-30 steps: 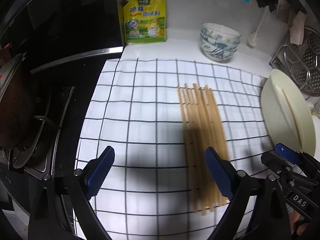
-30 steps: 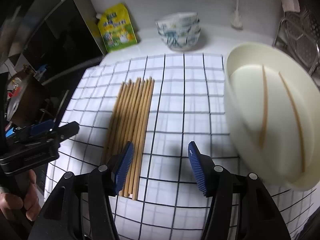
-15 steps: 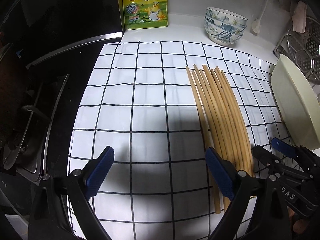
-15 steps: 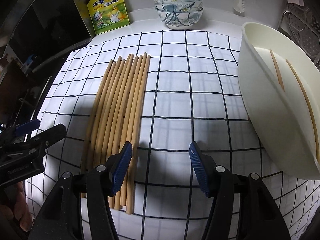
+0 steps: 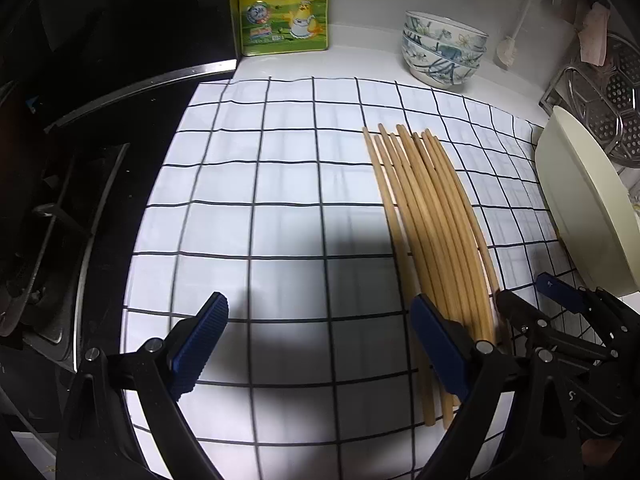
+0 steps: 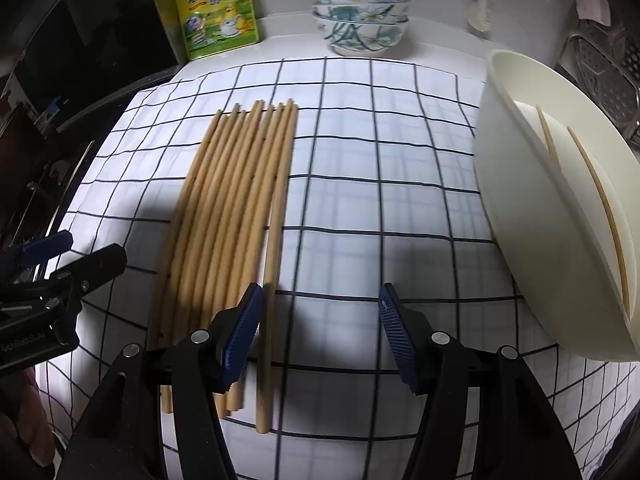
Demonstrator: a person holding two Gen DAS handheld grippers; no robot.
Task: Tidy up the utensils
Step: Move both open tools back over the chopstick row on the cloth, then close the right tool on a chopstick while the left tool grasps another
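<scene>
Light, stiff, smooth chopsticks (image 6: 236, 216) left of cream tray (image 6: 516, 216); pinch rightmost near end; right hand-held gripper (image 6: 320, 336) wide open, empty.

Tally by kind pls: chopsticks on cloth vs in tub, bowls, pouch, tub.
Wooden chopsticks on the checked cloth: 8
Wooden chopsticks in the cream plastic tub: 2
Cream plastic tub: 1
Floral ceramic bowls, stacked: 3
Yellow seasoning pouch: 1
Total: 15
</scene>
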